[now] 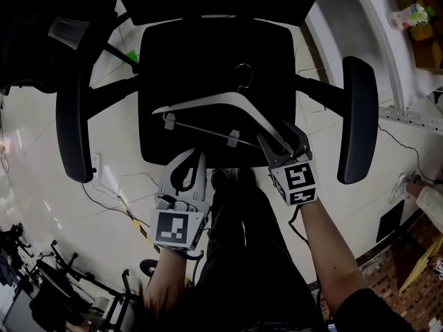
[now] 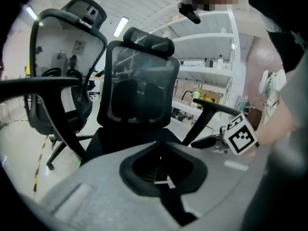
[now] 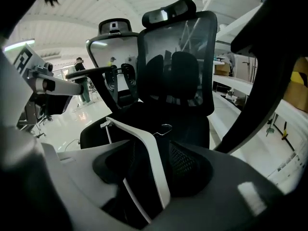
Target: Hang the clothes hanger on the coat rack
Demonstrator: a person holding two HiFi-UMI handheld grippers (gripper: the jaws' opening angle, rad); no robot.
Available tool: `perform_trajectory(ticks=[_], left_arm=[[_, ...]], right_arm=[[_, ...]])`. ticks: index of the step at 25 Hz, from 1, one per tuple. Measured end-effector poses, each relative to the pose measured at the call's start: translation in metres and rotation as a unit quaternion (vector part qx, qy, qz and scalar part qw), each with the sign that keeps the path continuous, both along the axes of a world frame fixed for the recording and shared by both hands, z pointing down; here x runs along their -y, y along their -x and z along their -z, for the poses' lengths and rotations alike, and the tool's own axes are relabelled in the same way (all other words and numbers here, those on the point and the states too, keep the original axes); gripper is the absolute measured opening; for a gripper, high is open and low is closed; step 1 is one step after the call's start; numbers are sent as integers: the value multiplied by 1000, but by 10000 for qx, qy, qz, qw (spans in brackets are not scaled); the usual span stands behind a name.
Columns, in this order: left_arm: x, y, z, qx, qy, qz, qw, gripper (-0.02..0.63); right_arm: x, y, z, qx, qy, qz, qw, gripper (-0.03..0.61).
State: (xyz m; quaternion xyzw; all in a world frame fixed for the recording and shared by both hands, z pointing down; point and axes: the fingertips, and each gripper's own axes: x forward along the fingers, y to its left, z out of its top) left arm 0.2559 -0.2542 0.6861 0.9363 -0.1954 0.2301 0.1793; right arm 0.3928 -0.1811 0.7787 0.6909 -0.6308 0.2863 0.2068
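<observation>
Chair point(image 1: 214, 61): blk office type, armrest each side. Hanger point(image 1: 208, 101): white, w/ clip bar, lying flat on chair seat, hook toward backrest. Your R claw point(image 1: 278, 135): jaws wide apart, end of hanger's R arm passing btwn them, pads not pressing it. Your L claw point(image 1: 190, 166): jaws together, tips meeting, nothing btwn; near seat's front edge, apart from hanger.

White hanger point(image 1: 208, 103), black chair point(image 1: 201, 54), cream floor point(image 1: 38, 158), pale grey left gripper point(image 1: 196, 159)
</observation>
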Motion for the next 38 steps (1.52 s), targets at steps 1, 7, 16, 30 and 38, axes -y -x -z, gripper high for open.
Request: perform_trajectory(ticks=[1, 7, 16, 30, 38], left_arm=[[2, 0, -8, 63, 42, 32, 10000, 5], [12, 2, -53, 415, 102, 199, 9989, 5], [23, 2, -83, 748, 275, 375, 9961, 5], [29, 0, -94, 838, 349, 509, 9946, 5], [28, 0, -96, 846, 394, 451, 9946, 5]], right_arm=[[0, -1, -5, -7, 55, 30, 10000, 222], [0, 0, -36, 27, 514, 176, 9985, 222], [0, 8, -75, 193, 1375, 737, 9876, 224], [-1, 4, -98, -627, 2049, 1080, 9708, 187], [-2, 6, -98, -904, 2153, 1019, 9670, 173]])
